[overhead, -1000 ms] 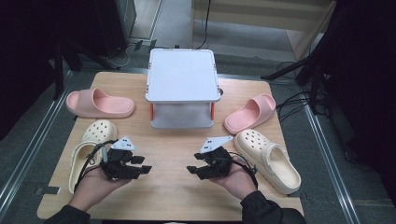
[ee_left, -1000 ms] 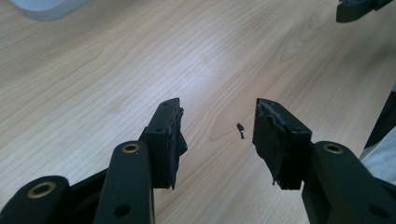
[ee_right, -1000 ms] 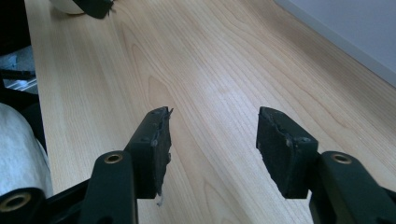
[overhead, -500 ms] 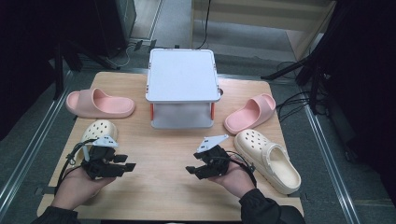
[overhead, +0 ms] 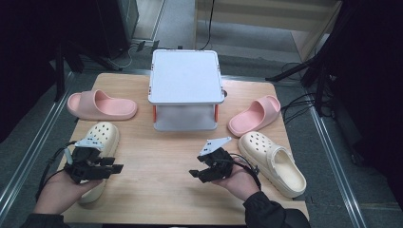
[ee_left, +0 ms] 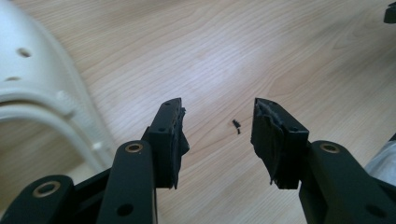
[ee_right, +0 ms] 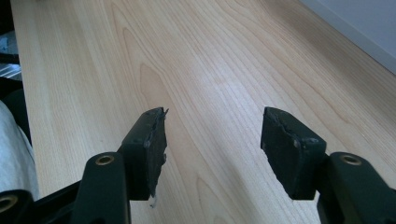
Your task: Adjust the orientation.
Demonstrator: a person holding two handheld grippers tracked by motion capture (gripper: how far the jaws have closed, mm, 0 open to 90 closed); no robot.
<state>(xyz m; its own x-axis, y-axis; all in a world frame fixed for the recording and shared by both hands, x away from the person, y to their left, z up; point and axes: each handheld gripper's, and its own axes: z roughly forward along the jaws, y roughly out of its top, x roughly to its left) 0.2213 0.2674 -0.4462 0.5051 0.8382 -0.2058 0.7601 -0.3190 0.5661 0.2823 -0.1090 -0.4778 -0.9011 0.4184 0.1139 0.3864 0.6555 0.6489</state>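
While both grippers hang low over the near part of the table (overhead: 142, 85), neither has hold of anything: the left gripper (overhead: 113, 168) has its jaws parted a moderate way with bare wood between them, and the right gripper (overhead: 196, 173) has its jaws spread wider, also over bare wood. The left one sits right above the cream clog (overhead: 97, 142) at the table's near left corner; in the left gripper view the clog's heel strap (ee_left: 42, 112) lies just to the side of the jaws. A second cream clog (overhead: 273, 161) lies by the near right corner, just beside the right hand (overhead: 237, 183). Two pink slides (overhead: 102, 104) (overhead: 254, 114) lie toward the left and right edges, on either side of a white two-level rack (overhead: 185, 78) at the middle of the far edge.

The step in hand looks like picking up the left clog. To do it well, turn the left gripper toward the shoe so one jaw goes inside the opening and the other outside the side wall, then close firmly on that wall rather than on the thin strap, which would swing. Lift straight up before travelling, so the sole clears the wood and does not drag.
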